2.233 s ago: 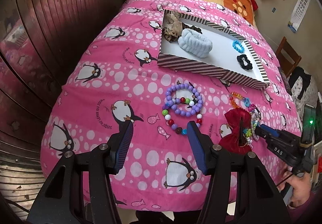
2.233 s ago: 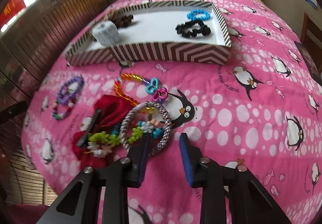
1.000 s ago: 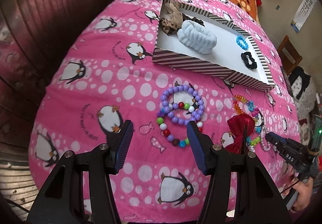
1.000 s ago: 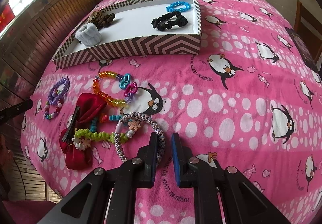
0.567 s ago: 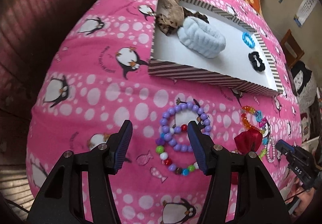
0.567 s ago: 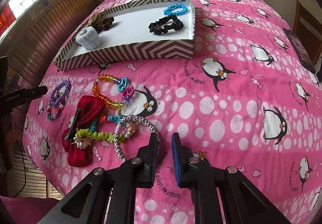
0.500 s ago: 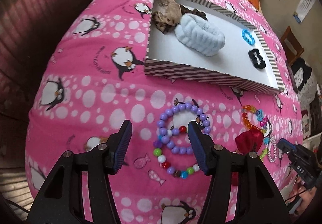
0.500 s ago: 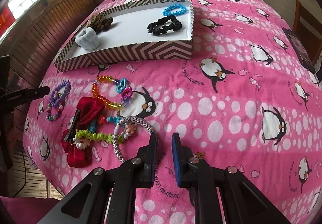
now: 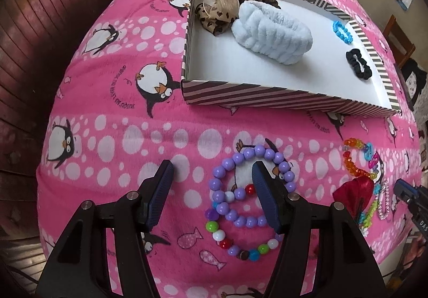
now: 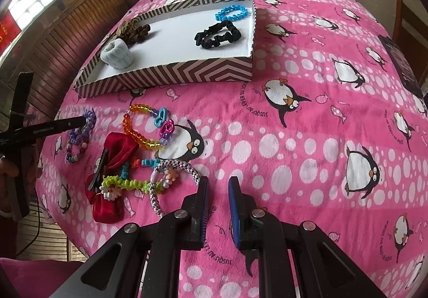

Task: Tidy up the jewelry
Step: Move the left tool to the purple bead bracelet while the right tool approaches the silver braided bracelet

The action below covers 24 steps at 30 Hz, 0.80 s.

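To lift the purple bead bracelet [image 9: 252,185] off the bed [image 9: 112,121] near the striped box [image 9: 267,96], the open, empty left gripper [image 9: 212,185] should straddle one strand before closing, while the right gripper [image 10: 218,191] waits nearly closed, holding nothing, beside the braided bracelet [image 10: 171,177].
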Motion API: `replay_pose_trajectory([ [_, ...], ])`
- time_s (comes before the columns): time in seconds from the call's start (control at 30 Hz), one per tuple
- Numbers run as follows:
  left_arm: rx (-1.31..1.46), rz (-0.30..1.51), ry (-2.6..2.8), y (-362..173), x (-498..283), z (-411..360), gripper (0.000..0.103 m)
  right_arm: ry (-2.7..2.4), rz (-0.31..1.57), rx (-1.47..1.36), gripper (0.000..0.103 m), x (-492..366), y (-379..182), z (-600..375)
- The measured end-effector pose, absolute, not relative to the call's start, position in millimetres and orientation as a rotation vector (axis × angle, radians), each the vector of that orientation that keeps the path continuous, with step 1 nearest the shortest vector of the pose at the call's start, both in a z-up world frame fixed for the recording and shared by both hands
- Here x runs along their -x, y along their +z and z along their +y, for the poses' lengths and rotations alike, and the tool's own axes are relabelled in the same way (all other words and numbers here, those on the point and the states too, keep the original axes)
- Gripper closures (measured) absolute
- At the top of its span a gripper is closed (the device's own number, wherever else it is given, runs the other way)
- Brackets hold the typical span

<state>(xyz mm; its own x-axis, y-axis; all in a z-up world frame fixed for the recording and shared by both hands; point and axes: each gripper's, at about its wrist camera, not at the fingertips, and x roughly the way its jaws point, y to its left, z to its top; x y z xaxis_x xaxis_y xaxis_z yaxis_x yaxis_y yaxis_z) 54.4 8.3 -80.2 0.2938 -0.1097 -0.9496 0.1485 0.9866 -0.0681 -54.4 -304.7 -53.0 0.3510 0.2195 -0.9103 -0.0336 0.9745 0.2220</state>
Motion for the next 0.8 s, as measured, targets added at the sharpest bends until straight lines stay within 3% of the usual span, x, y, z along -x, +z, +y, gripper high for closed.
replay_pose_trajectory([
  [0.63,-0.142,1.241,-0.224,-88.1,-66.3,-9.4,0.039,0.164,1.210,-0.186,0.090,54.2,-54.6,-304.2],
  [0.67,-0.139,1.237,-0.228,-87.9,-66.7,-9.0,0.040,0.168,1.207,-0.190,0.090,54.8,-54.5,-303.9],
  [0.8,-0.138,1.211,-0.225,-85.9,-66.8,-3.9,0.067,0.170,1.196,-0.200,0.090,56.4,-53.2,-303.2],
])
